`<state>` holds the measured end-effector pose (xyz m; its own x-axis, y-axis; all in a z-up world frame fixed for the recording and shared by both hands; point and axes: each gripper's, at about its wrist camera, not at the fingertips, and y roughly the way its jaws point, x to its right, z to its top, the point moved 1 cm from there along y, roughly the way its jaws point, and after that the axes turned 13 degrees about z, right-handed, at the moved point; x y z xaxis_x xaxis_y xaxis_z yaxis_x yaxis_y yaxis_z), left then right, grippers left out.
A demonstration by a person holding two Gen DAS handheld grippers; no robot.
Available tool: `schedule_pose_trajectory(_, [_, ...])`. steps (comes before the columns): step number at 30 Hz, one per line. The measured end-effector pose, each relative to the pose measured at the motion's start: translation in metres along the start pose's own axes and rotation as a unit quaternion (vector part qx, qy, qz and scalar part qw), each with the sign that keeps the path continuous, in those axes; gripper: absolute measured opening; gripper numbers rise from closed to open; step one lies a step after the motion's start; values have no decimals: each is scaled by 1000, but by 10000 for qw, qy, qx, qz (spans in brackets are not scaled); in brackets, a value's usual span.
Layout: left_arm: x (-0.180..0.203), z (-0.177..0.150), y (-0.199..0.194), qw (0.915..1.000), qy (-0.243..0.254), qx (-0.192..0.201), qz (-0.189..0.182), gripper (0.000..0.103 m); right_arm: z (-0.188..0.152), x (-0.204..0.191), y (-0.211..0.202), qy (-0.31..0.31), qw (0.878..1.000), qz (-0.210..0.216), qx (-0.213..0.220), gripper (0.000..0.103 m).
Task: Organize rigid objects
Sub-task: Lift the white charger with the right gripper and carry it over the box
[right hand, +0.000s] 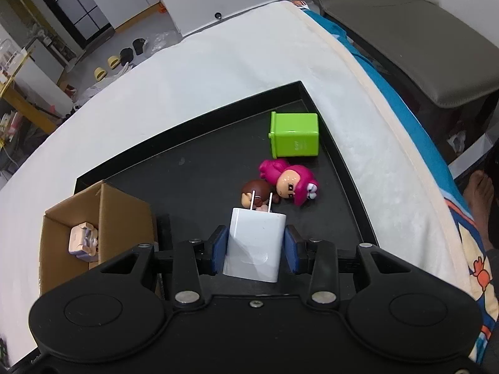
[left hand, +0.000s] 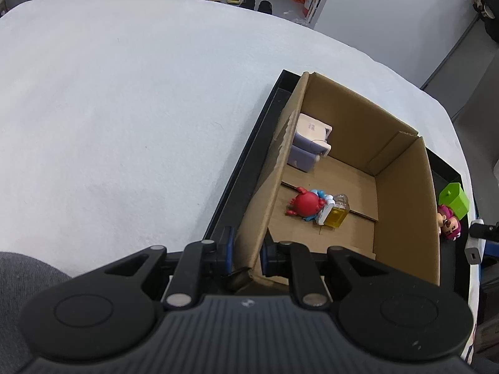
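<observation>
Your right gripper (right hand: 255,246) is clamped on the white plastic plug-in charger (right hand: 254,244), blue pads pressing its two flat sides, prongs pointing away from you, and it hangs above the black shallow tray (right hand: 193,162). Your left gripper (left hand: 247,254) is pinched on the near-left wall of the open brown cardboard box (left hand: 402,205), one pad outside and one inside, which steadies the box where it stands in the tray's left part.

The step in hand looks like carrying the charger over to the box and dropping it in. Keep the left grip firm so the box does not slide or tip as you come across. Bring the charger high enough to clear the cardboard rim, and approach from the right wall, not over your left gripper.

Aim for bare floor. From the left wrist view, a pale lilac and cream toy piece (left hand: 308,143) sits against the far-left wall, while a red crab toy (left hand: 304,202) and a small clear bottle of yellow liquid (left hand: 335,213) lie together near the middle. The near-right part of the floor looks free, so lower there before letting the pads part.

Still waiting in the tray's far right are a lime green toy bin (right hand: 294,135) on its side, a pink-hooded doll figure (right hand: 290,184) and a brown-haired figure (right hand: 255,191) partly hidden behind the prongs.
</observation>
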<state>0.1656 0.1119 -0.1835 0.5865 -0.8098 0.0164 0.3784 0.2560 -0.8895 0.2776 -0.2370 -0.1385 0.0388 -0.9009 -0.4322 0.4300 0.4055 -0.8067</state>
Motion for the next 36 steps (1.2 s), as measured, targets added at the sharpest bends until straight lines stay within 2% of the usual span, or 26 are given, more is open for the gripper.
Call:
schedule_pose_trajectory(13, [-6,-3,-3,9998,-125,2,-121,16,2,-40,-17,-395,9991,107,117,38])
schedule_pose_trajectory(36, [-14,-6,-2,9990,-264,45,-348,17,-4,-135,-8,-1223,9903,641,-121,38])
